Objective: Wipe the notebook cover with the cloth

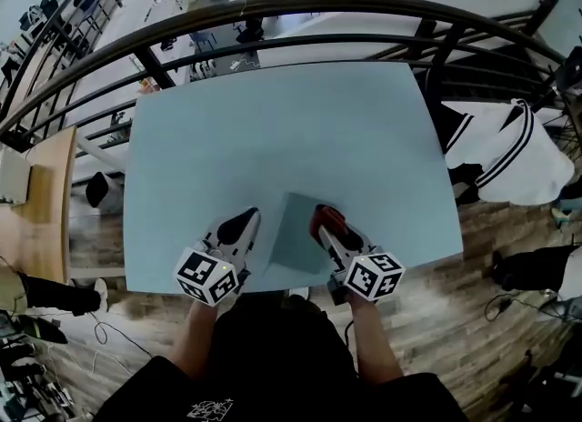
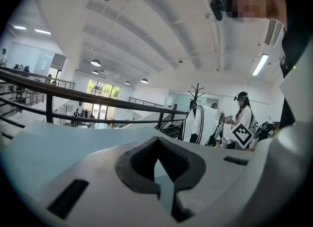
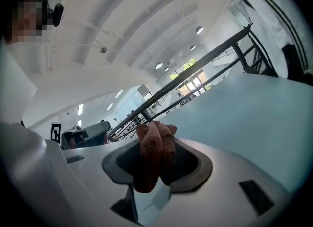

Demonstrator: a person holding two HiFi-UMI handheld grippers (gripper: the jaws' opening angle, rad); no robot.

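Both jaws are closed: my right gripper pinches the cloth, my left gripper is empty, so the unheld notebook may skid.

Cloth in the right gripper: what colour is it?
Rusty reddish-brown. The cloth shows best in the right gripper view.

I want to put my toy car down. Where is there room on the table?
The far part of the table, up to the railing, is bare. It is crowded only at the near edge: the notebook, the left gripper beside it, and the right gripper with the cloth over it.
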